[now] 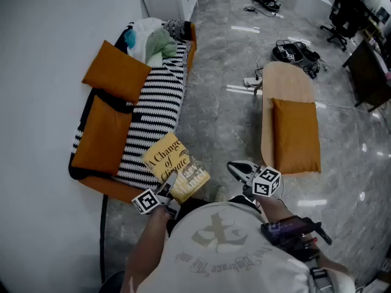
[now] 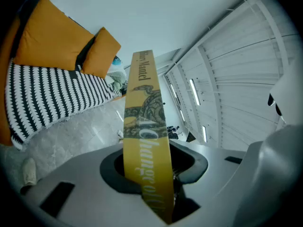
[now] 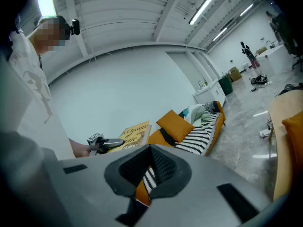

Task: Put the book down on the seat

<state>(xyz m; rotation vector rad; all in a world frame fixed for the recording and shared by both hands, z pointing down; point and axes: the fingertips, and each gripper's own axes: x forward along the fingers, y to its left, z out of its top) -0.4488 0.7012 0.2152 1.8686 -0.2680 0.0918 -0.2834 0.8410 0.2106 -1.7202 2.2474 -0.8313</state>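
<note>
Orange-cushioned seat (image 1: pixel 154 112), black-and-white striped cover, against the wall. Yellow book (image 1: pixel 173 161), held in the air at the seat's near end. Left gripper (image 1: pixel 168 184): jaws clamped on the book's lower edge. Right gripper (image 1: pixel 239 169): jaws slightly apart, empty.

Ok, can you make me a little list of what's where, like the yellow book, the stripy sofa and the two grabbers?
held thing: yellow paperback book, in the air, not on the seat yet
left gripper: shut on the book
right gripper: jaws slightly apart, nothing in them
seat: sofa with a black-and-white striped cover, just past the book
on the sofa: two orange cushions, clothes at the far end
to the right: pale wooden chair
</note>
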